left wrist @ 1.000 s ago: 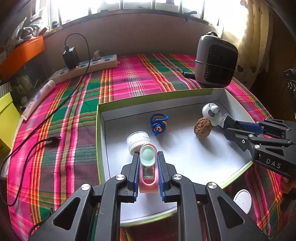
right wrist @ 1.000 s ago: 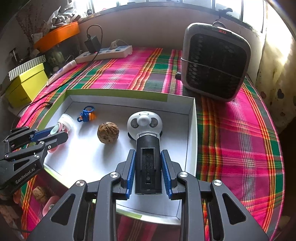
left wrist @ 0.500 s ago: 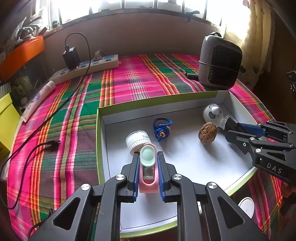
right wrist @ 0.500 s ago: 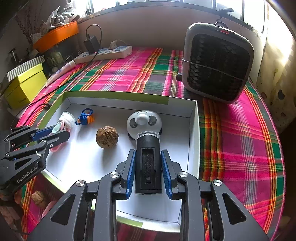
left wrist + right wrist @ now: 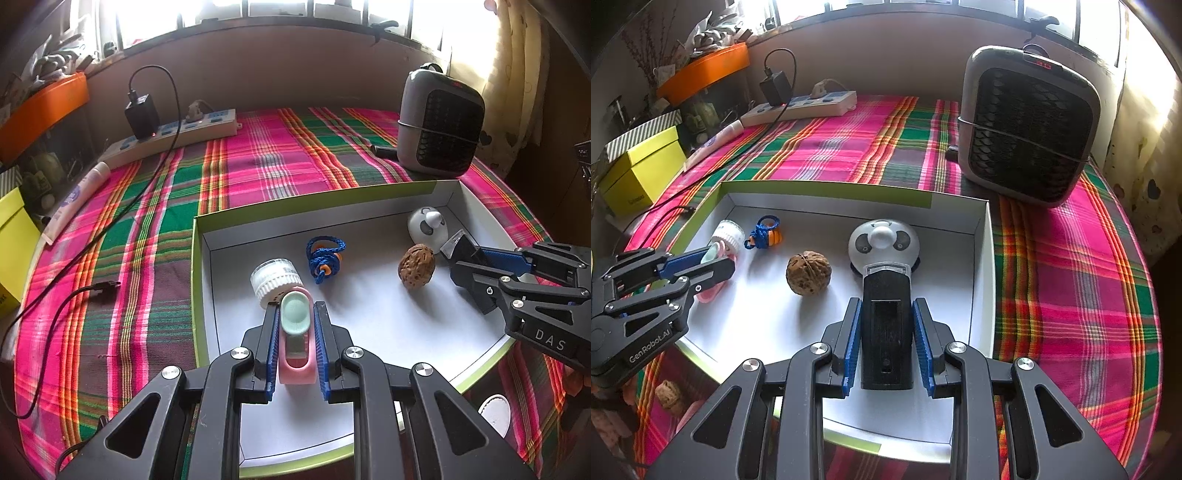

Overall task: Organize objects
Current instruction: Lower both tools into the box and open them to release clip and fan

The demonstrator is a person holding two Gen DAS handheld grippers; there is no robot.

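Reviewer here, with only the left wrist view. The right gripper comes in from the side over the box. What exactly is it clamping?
Observer: The right gripper is shut on a black handle. The handle's round panda-faced head points toward the far wall of the box.
Operator: Are there any loose items outside the box that I can't see?
Observer: Yes, a second walnut lies on the tablecloth outside the box's near edge. In the right wrist view it shows below the left gripper.
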